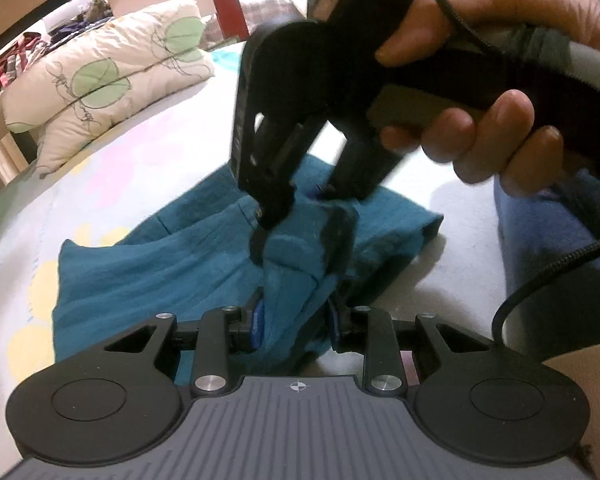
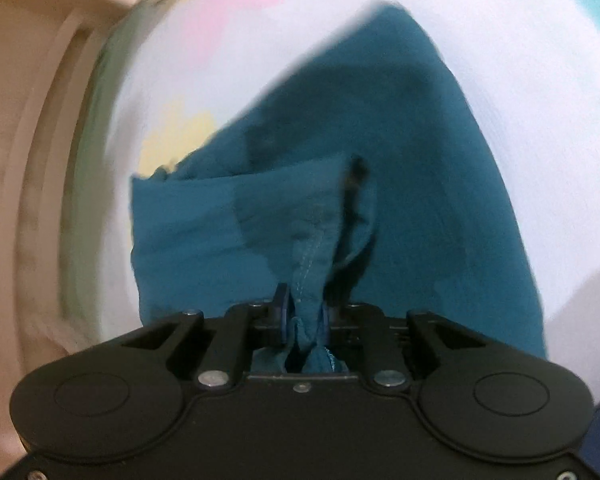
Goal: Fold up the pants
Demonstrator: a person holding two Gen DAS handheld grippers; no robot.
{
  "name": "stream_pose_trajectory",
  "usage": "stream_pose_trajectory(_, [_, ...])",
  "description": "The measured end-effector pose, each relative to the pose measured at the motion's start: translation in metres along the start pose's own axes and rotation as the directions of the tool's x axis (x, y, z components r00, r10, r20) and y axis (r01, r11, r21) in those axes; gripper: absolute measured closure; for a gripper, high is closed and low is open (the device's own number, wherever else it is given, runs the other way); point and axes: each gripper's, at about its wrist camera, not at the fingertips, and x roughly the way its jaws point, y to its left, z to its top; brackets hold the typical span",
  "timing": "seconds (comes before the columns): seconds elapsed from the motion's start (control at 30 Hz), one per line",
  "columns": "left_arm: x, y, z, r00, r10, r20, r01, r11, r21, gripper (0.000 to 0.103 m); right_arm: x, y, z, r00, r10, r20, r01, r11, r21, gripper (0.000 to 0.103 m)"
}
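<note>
Teal cloth: pants (image 1: 148, 276) lie bunched on bed sheet (image 1: 112, 184), mid-frame in left wrist view, spreading toward 9 o'clock; not flat, several layers overlap.
Left claw: left gripper (image 1: 298, 322) clenched on a ridge of pants fabric, cloth rising between the blue pads at 6 o'clock.
Right claw: right gripper (image 2: 305, 320) clenched on a stitched seam of the pants, fabric pinched tight betw. pads; in left wrist view it comes in from 1 o'clock w/ the right hand (image 1: 496, 80) on its handle.
Spacing: both claws grip near each other, around the same raised bunch.
Lift: gripped part pulled up off sheet; rest of pants drapes down & away toward 12 o'clock in right wrist view.
Done so far: pants look partly doubled over, one straight folded edge shows at 9 o'clock in right wrist view; judging by that, approx. mid-task.
Left to do: carry held edge across, lay it down, smooth, prob. one more fold; final neat stack not yet there.
Unclear: which part is held (waist or leg), can't tell; frames blurred.
Nearby: pillow (image 1: 100, 76) at 10 o'clock, well apart from pants.
</note>
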Motion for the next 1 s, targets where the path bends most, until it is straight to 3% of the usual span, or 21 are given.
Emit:
stream_pose_trajectory(0.13, [-0.029,0.016,-0.003,0.997,0.009,0.071,-0.005,0.998,-0.056,0.075,-0.042,0.045,0.009,0.993,0.02,0.115,0.008,0.971,-0.239,0.081])
stream_pose_trajectory(0.23, [-0.047,0.035,-0.007,0.995,-0.02,0.097,0.033,0.991,-0.132,0.074,-0.054,0.036,0.023,0.988,-0.02,0.154,0.058,0.969,-0.241,0.081])
stream_pose_trajectory(0.3, [-0.052,0.052,-0.011,0.994,-0.044,0.096,0.063,0.975,-0.212,0.074,-0.042,0.015,0.034,0.984,-0.112,0.138,0.14,0.967,-0.212,0.081])
stream_pose_trajectory(0.4, [-0.047,0.081,-0.017,0.997,-0.045,0.062,0.065,0.931,-0.36,0.074,-0.009,-0.014,0.038,0.967,-0.243,0.072,0.252,0.951,-0.18,0.081])
stream_pose_trajectory(0.5, [-0.035,0.111,-0.02,1.0,0.008,-0.021,-0.017,0.864,-0.503,0.075,0.003,-0.021,0.031,0.964,-0.256,0.069,0.264,0.948,-0.179,0.081])
stream_pose_trajectory(0.63, [-0.011,0.132,-0.015,0.987,0.028,-0.159,-0.115,0.815,-0.568,0.075,0.003,-0.014,0.031,0.963,-0.252,0.091,0.266,0.944,-0.198,0.08])
stream_pose_trajectory(0.87, [0.02,0.133,-0.006,0.957,0.034,-0.287,-0.195,0.808,-0.557,0.075,0.001,-0.027,0.03,0.964,-0.25,0.09,0.262,0.947,-0.186,0.078])
stream_pose_trajectory(1.0, [0.036,0.125,-0.02,0.921,0.008,-0.389,-0.23,0.817,-0.529,0.074,0.003,-0.031,0.028,0.963,-0.254,0.086,0.265,0.949,-0.171,0.075])
